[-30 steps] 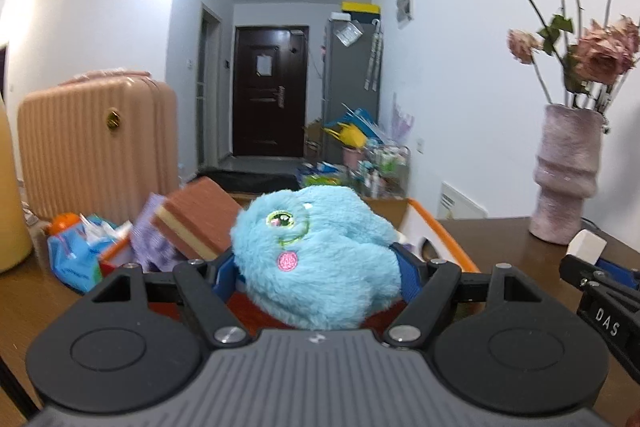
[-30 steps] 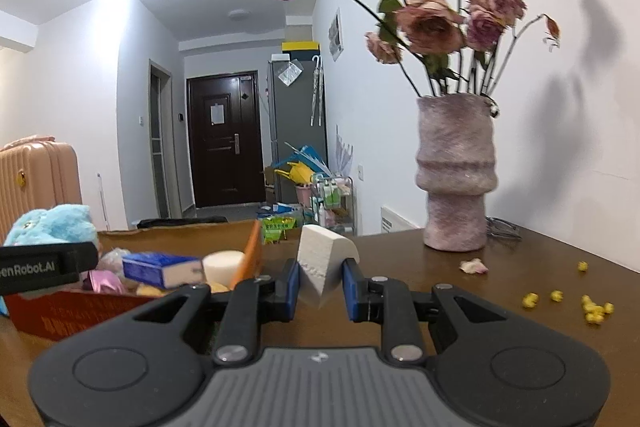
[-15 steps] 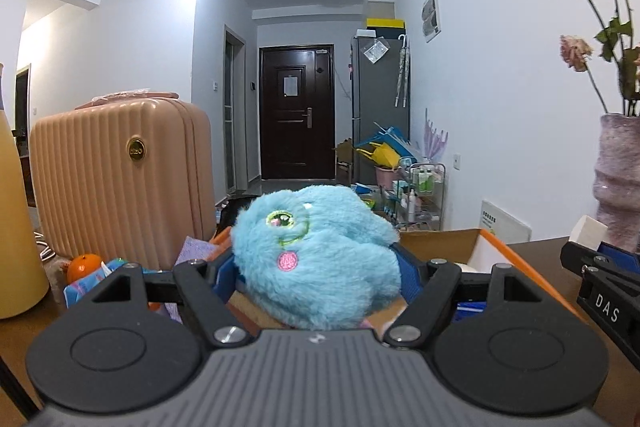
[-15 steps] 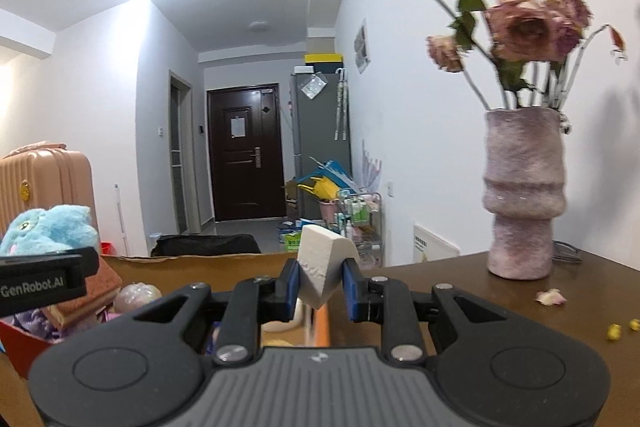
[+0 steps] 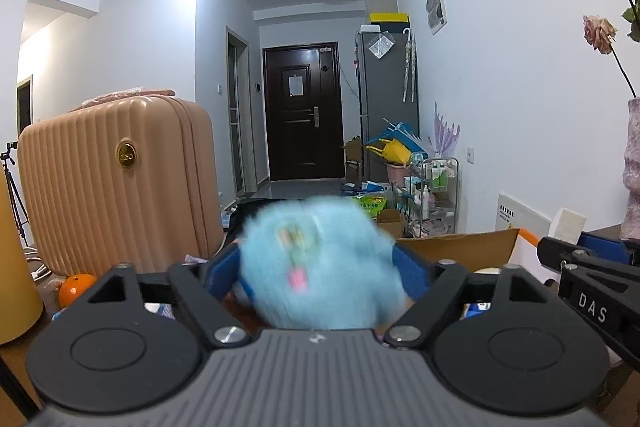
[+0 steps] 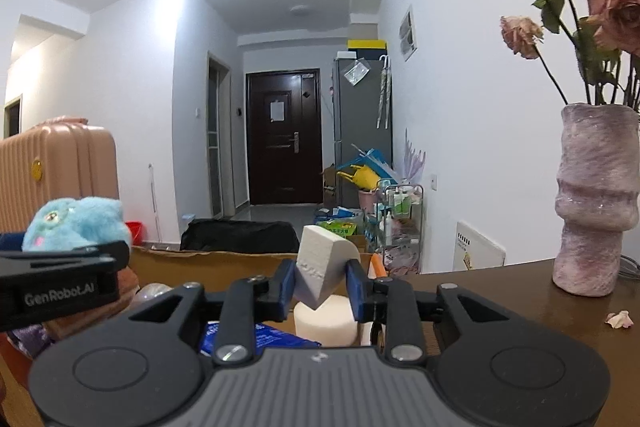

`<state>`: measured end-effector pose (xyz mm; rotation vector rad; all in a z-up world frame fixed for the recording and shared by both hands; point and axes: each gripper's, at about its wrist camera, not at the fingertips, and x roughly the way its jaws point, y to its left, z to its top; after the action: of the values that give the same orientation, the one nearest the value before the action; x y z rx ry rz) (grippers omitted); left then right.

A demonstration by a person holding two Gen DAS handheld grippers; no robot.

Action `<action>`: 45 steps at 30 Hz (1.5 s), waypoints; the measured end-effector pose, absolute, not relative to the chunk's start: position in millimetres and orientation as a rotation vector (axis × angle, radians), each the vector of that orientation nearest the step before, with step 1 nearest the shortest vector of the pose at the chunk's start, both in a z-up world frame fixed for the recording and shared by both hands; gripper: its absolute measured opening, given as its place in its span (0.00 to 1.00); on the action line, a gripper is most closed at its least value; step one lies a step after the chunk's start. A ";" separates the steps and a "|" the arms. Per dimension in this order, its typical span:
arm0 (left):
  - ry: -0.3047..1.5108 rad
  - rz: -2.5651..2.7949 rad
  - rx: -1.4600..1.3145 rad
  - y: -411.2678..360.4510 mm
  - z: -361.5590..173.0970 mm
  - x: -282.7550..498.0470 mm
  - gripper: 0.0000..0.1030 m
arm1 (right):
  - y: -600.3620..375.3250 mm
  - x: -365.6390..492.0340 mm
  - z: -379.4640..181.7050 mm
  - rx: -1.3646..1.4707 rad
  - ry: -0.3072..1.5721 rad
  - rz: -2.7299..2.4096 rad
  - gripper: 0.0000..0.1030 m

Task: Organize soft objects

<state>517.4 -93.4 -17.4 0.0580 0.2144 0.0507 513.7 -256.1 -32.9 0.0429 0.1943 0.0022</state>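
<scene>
A fluffy blue plush toy (image 5: 320, 267), blurred by motion, sits between the blue pads of my left gripper (image 5: 318, 269). The jaws are opening and the pads stand just off its sides. In the right wrist view the plush (image 6: 76, 223) shows above the left gripper's finger (image 6: 64, 259). My right gripper (image 6: 322, 287) is opening too. A white foam wedge (image 6: 324, 263) hangs tilted between its pads, one corner pointing down. Below it, an open cardboard box (image 6: 224, 261) holds a white foam cylinder (image 6: 324, 321) and a blue packet (image 6: 256, 339).
A peach suitcase (image 5: 116, 183) stands at the left, with an orange (image 5: 76, 287) and a yellow container (image 5: 16, 267) beside it. A pink vase (image 6: 596, 211) of dried roses stands on the brown table (image 6: 500, 291) at the right, a fallen petal (image 6: 618, 319) near it.
Both grippers have moved sideways to over the box. The left jaws have widened and the plush has blurred and sunk. The right jaws have parted and the wedge has tipped over.
</scene>
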 end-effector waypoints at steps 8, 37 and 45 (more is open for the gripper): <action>0.165 0.114 0.010 -84.0 -13.8 505.4 1.00 | -258.3 499.5 -32.0 0.039 0.162 -0.039 0.89; 0.171 -0.079 0.080 -50.5 -1.7 172.0 1.00 | -283.5 143.0 -13.1 0.037 0.156 -0.035 1.00; 0.188 -0.131 0.079 -53.9 -18.0 104.7 1.00 | -282.6 77.5 -15.8 0.012 0.180 -0.013 1.00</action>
<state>104.7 -53.9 -18.0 0.0794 0.1879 -0.1309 77.5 -282.6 -15.8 0.0117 0.1802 -0.0129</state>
